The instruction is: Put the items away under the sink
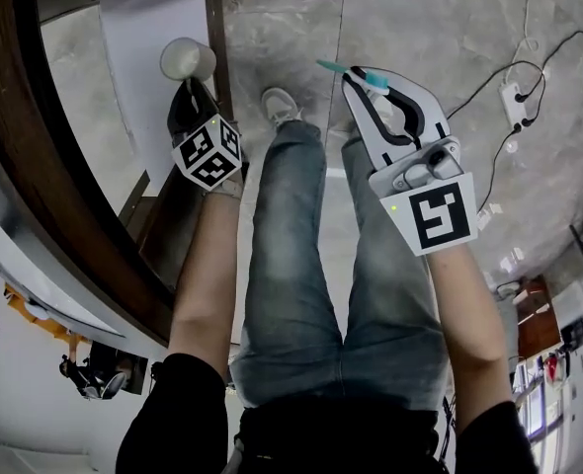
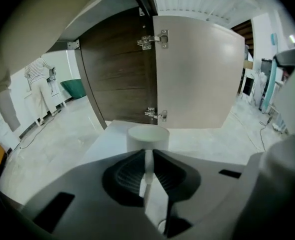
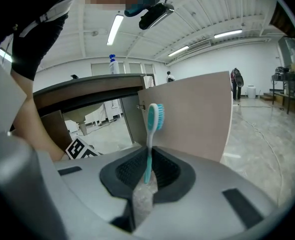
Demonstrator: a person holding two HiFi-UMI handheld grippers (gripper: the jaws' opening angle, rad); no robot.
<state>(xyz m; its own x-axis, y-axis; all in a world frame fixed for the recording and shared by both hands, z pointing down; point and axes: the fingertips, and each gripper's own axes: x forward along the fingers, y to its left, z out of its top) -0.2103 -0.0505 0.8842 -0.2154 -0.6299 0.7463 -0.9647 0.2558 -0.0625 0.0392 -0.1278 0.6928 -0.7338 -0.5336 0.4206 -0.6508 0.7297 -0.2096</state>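
two items, one trip. left gripper (image 2: 148, 160) pinches a white cup (image 2: 147, 136), likely by its handle; right gripper (image 3: 148, 160) clamps a teal toothbrush (image 3: 154, 118), both facing the open cabinet door (image 2: 197, 74).

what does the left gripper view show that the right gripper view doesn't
Only the left gripper view: the white cup, its wall pinched in the left gripper. Only the right gripper view: the teal toothbrush clamped upright in the right gripper, and a bottle on the counter. Both: the open cabinet door.
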